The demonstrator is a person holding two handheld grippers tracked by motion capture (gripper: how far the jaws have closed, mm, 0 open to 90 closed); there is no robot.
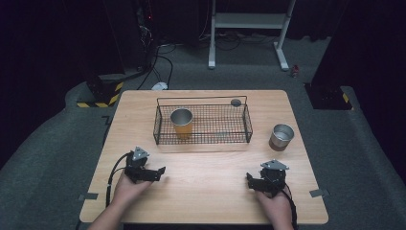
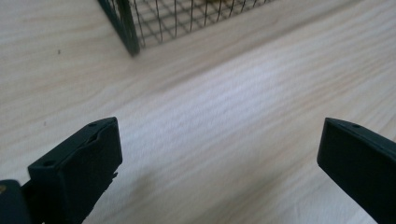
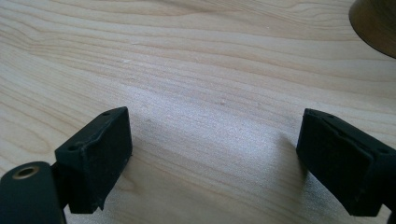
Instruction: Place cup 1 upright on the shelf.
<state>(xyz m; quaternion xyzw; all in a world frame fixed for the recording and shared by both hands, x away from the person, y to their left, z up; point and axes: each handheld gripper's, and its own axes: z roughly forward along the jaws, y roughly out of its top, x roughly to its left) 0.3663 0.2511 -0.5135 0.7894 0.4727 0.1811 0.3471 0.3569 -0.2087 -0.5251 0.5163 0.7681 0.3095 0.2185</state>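
Left gripper (image 1: 155, 173) and right gripper (image 1: 254, 182) rest low on the table (image 1: 210, 167) nearside of the wire basket (image 1: 203, 140), jaws spread, holding nothing; one cup (image 1: 182, 122) stands inside the basket, another cup (image 1: 281, 137) right of it.

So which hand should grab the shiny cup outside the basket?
The right hand-held gripper: its jaws are open, and the round metal cup stands just beyond it.

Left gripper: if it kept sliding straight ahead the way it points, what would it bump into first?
Probably the wire basket. The left gripper has open fingers over bare table, and the basket's near corner lies ahead, slightly left, so it might just clip it.
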